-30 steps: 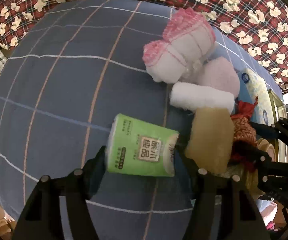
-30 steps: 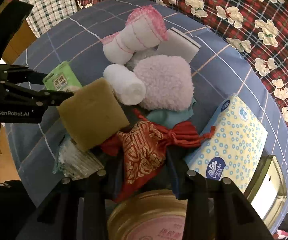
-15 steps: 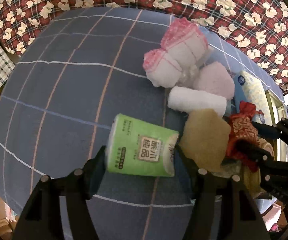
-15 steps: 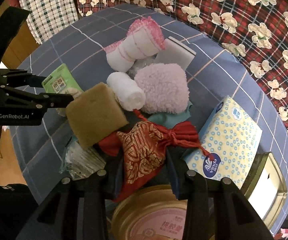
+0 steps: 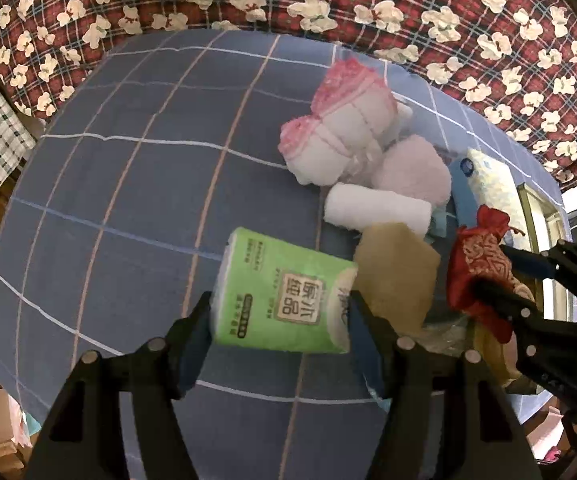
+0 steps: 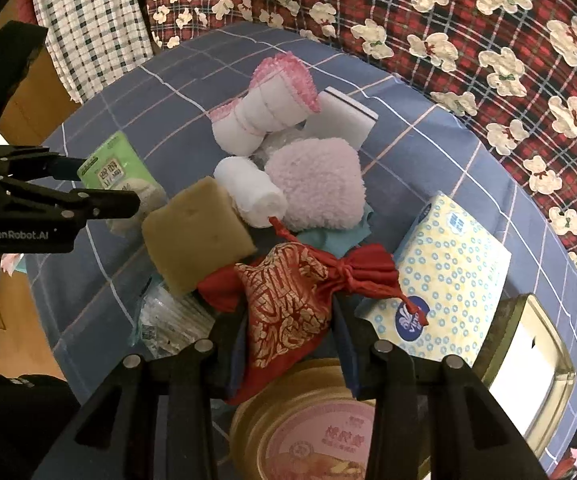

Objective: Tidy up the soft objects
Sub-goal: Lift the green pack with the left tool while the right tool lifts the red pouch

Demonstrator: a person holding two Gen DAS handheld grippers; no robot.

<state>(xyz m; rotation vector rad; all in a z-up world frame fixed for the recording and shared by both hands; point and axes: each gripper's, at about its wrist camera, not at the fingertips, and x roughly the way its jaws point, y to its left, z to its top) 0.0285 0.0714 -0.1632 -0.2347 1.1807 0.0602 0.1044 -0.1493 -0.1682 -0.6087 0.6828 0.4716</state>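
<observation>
Over blue checked worktop [image 5: 136, 208]: both tools loaded, soft stuff bunched toward one side.
L tool [image 5: 280, 312]: clenched on green tissue roll [image 5: 284, 292], pads on its two ends, roll lying crosswise betw. fingers, looks lifted off the cloth.
R tool [image 6: 284, 328]: clenched on red drawstring pouch [image 6: 288, 300]; pouch body betw. pads, tied neck sticking out toward blue-dotted tissue pack [image 6: 448, 268].
Pile: tan sponge [image 6: 196, 236] touching white rolled towel [image 6: 252, 192]; pink fluffy pad [image 6: 316, 188] just beside; pink-edged rolled cloth [image 6: 264, 108] behind, white block [image 6: 340, 120] next to it.
Other: round tin [image 6: 308, 432] below R tool; square metal tin [image 6: 528, 368] near worktop edge; crinkly clear pack [image 6: 168, 316] under sponge.
Step, my read: carrying roll + pouch to their spots; where exactly, can't tell.
How to do well: keep roll level, grip on ends only, no extra squeeze or core flattens. Pouch is limp, so hold the body, not the cord. Big open area on roll's side, away from pile, looks best for a row. Lower till it rests, then let go; roll may run, so lay it w/ its side against a neighbour.
Risk: R tool close to sponge + tissue pack; a wide swing may knock them.
</observation>
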